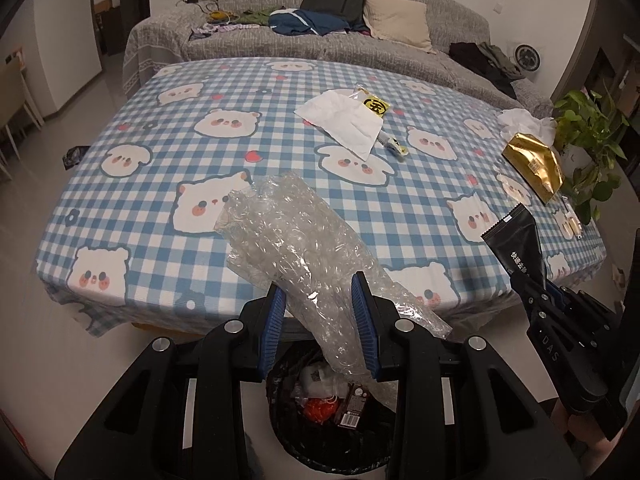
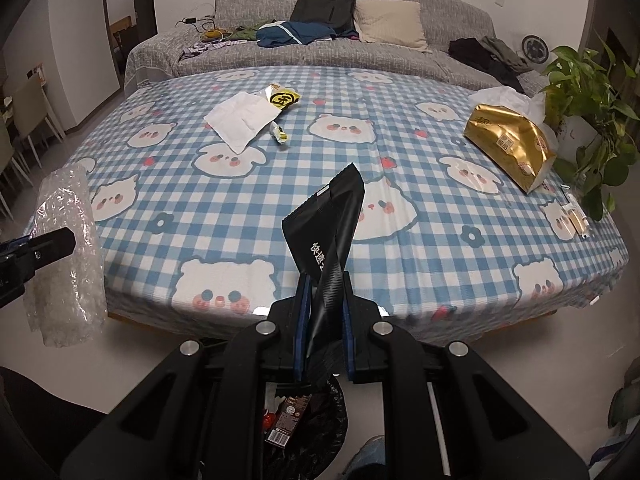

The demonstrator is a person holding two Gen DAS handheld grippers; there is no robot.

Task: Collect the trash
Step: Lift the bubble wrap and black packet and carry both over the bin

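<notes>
My left gripper (image 1: 320, 308) is shut on a crumpled sheet of clear bubble wrap (image 1: 296, 240), held above a black-lined trash bin (image 1: 288, 436) with rubbish in it. The same bubble wrap (image 2: 66, 256) shows at the left of the right wrist view. My right gripper (image 2: 325, 304) is shut on a black foil packet (image 2: 328, 232) with white print, over the bin (image 2: 316, 420); that packet (image 1: 516, 240) also appears at the right of the left wrist view. On the blue checked tablecloth (image 2: 420, 208) lie a white paper napkin (image 2: 240, 118), a yellow-and-clear wrapper (image 2: 282, 96) and a small wrapper (image 2: 279, 133).
A gold tissue pack (image 2: 508, 140) with white tissues behind it sits at the table's right, beside a potted plant (image 2: 588, 120). A grey sofa (image 2: 340, 56) with a backpack, clothes and a cushion stands behind the table. Chairs (image 2: 28, 120) stand at the far left.
</notes>
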